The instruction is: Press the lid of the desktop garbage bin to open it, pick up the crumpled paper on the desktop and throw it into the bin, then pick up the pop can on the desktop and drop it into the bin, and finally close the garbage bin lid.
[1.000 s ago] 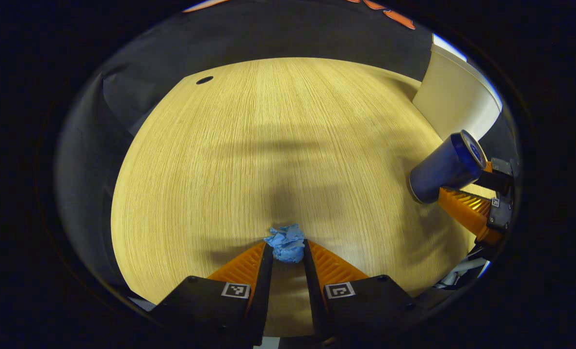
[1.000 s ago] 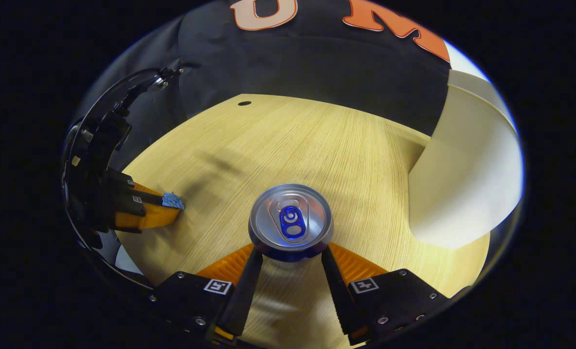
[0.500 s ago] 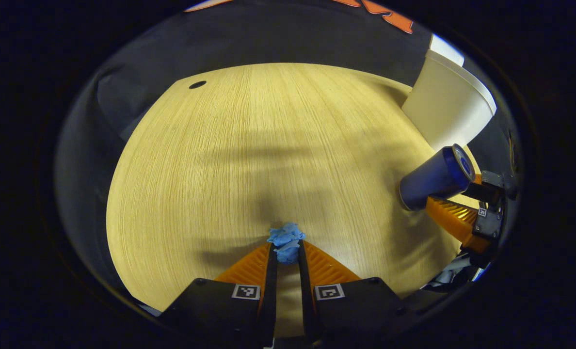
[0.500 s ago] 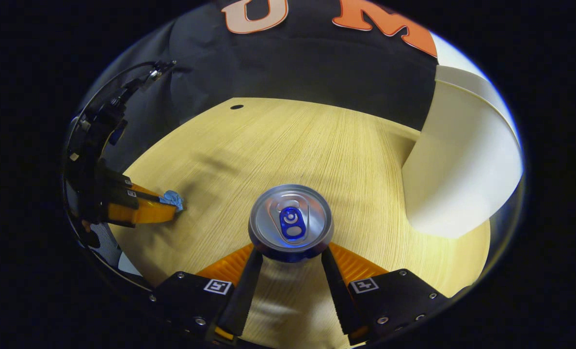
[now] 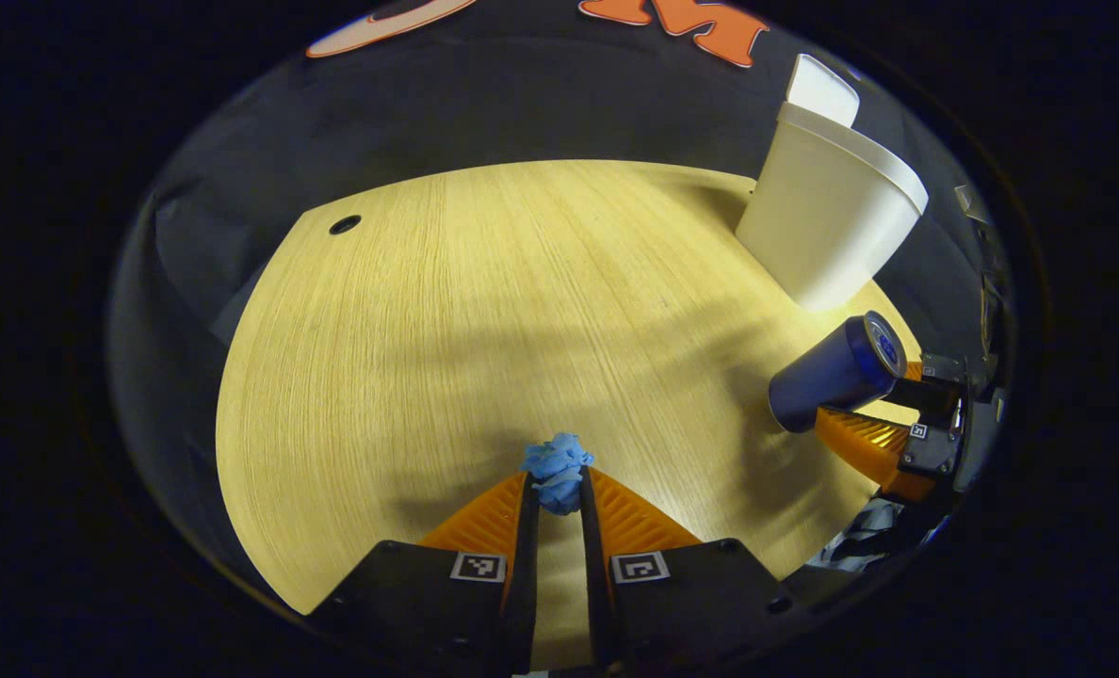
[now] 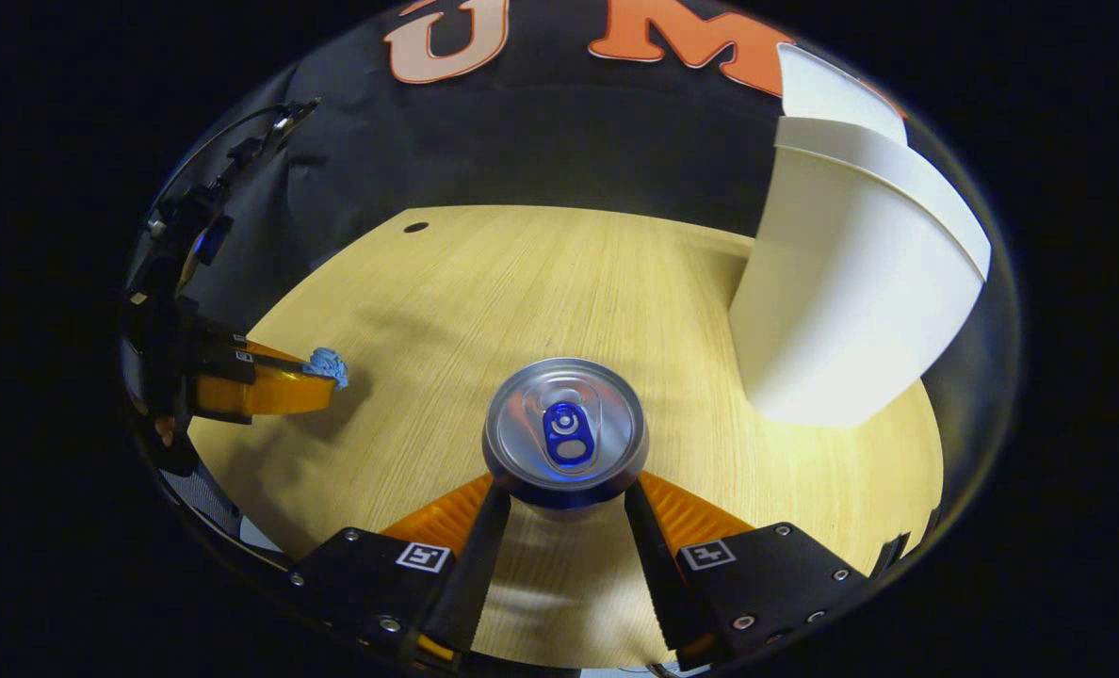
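Bin (image 5: 828,221) behind can (image 5: 828,375)

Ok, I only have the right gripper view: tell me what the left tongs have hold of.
Observer: In the left gripper view, the left tongs are closed on the crumpled blue paper ball, with one finger pressing on each side of it.
Operator: Now describe the can's side. I only get its top.
Observer: The dark blue cylindrical pop can is tipped well off upright in the right tongs. Its silver top points up and to the right in the left gripper view.
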{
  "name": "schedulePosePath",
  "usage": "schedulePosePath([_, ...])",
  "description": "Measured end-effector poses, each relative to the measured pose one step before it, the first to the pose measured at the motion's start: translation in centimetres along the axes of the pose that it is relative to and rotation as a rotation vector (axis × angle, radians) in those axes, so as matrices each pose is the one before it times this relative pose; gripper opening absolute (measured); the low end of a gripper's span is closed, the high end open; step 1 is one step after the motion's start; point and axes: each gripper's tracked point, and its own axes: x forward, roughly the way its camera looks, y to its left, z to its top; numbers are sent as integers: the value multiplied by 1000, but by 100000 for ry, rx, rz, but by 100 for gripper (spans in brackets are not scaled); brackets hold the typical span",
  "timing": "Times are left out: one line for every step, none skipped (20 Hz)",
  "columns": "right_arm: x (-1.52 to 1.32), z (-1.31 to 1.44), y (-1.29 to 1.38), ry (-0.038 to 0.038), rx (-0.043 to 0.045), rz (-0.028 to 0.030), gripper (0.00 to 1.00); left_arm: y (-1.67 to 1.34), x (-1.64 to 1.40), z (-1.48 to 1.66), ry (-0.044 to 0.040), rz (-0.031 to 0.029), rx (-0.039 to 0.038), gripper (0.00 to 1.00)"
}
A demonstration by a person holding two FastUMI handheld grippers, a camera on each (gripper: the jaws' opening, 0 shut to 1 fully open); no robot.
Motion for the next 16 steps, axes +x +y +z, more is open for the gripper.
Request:
schedulePosePath([128,19,-9,16,552,-1461,74,0,0,0,0,0,0,27])
schedulePosePath([158,-176,-77,405,322,-1110,74,0,0,0,0,0,0,27])
schedulePosePath([109,-191,-56,521,287,-620,74,0,0,0,0,0,0,27])
schedulePosePath([110,-17,-56,89,301,-80,74,0,0,0,0,0,0,27])
schedulePosePath([-8,67,-60,110,269,-137,74,-110,144,256,-1338,-564,-261,27])
schedulePosePath([-53,141,-81,-194,249,-252,74,-1254,-50,1540,-1056,261,-219,27])
schedulePosePath([-47,92,53,-756,338,-588,74,-612,-328,854,-1271,-106,-765,27])
schedulePosePath([-93,172,-56,-999,734,-686,74,-204,-843,584,-1072,-188,-733,27])
schedulePosePath([112,-225,52,-644,961,-396,74,-566,-307,721,-1222,-50,-144,27])
schedulePosePath([79,-9,-43,-513,960,-328,74,-641,116,624,-1088,-76,328,27])
schedulePosePath([52,35,30,-443,644,-459,74,-562,194,557,-1149,-98,454,27])
schedulePosePath([2,54,-76,-494,394,-769,74,-804,297,628,-1197,-199,390,27])
schedulePosePath([115,-96,87,-151,424,-670,74,-758,59,725,-975,-340,292,27])
schedulePosePath([4,-63,-60,-326,611,-779,74,-848,180,744,-952,-413,275,27])
schedulePosePath([34,-8,34,-268,817,-729,74,-749,121,944,-1113,-418,482,27])
schedulePosePath([38,-184,117,151,999,-522,74,-704,132,815,-1292,-304,714,27])
